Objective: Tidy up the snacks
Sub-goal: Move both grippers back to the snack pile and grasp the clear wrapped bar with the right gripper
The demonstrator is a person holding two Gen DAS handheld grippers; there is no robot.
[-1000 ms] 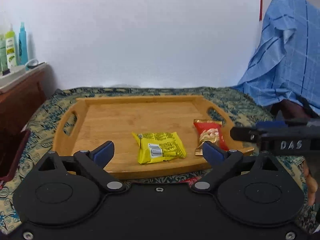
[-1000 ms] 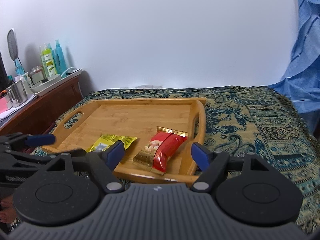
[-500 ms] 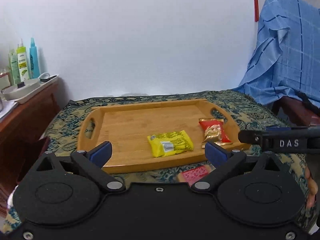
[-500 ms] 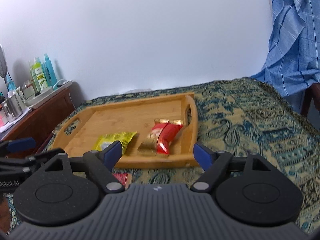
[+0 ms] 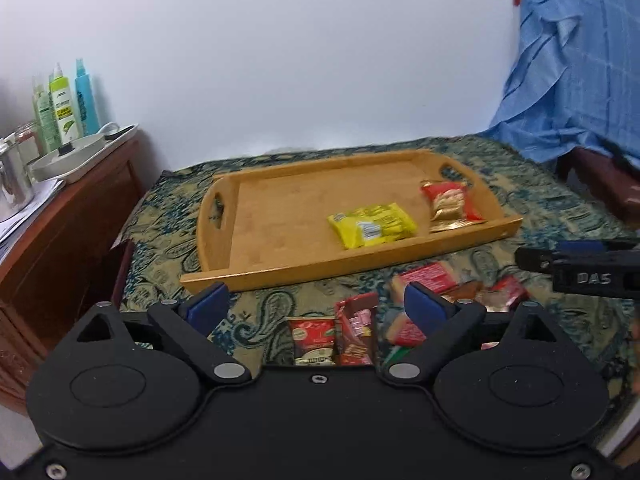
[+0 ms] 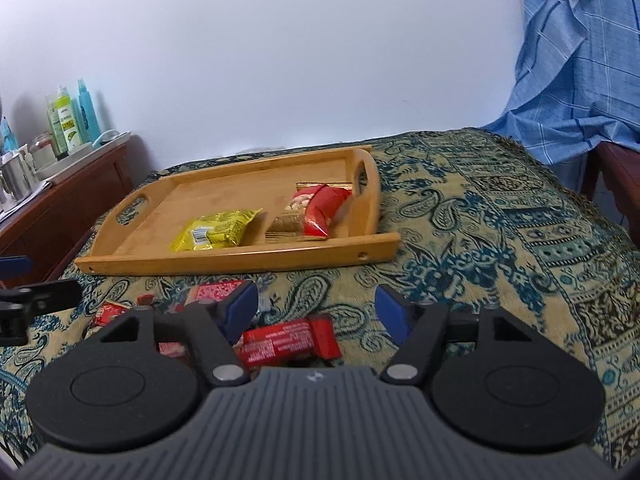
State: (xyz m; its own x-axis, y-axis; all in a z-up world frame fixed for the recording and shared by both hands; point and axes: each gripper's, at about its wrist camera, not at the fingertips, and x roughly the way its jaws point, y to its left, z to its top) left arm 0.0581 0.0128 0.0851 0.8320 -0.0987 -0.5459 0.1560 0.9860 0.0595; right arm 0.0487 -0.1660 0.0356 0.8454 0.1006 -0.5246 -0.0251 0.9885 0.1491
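Now both closing claws, left claw and right claw, hover empty above loose snacks.

A paisley cloth covers the bed. A blue checked sheet hangs at the right. Spray bottles stand on a wooden cabinet by the white wall.

A: Can you read the snacks on the bed?
B: No. They are blurry, and the left tool covers some of them.
A: And the red bar?
B: The right tool hides its near end.
A: What about the bottles?
B: Too small to read. The pot is cut off at the edge, like the blue cloth.
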